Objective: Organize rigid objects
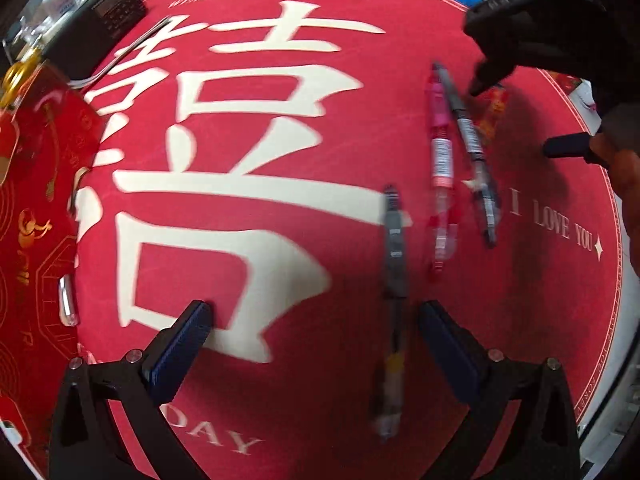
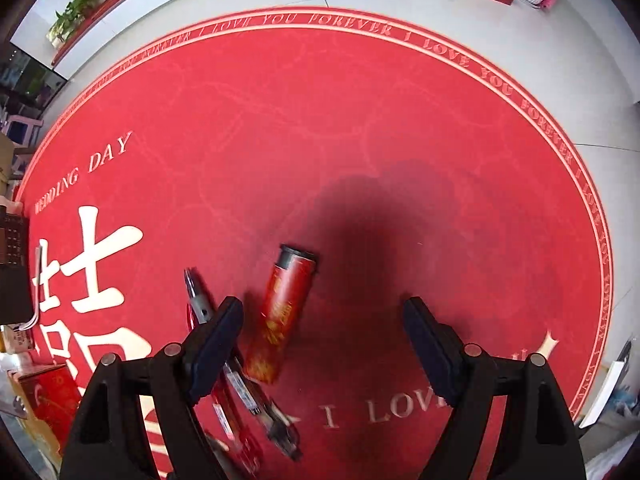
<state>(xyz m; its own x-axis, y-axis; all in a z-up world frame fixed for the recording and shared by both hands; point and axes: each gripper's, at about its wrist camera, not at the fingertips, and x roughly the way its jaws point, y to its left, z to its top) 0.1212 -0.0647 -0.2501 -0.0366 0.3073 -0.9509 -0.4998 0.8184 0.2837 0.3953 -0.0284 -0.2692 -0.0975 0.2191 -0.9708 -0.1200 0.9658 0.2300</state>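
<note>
Grey pen (image 1: 394, 276) lengthwise between fingers (image 1: 192, 336)

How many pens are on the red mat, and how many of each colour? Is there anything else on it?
Grey pens: 2
Pink pens: 1
Red cylinders: 1
Total: 4

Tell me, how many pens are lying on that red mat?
3. A grey pen lies nearest the left gripper; a pink pen and a dark pen lie side by side beyond it. Others may be hidden.
</note>
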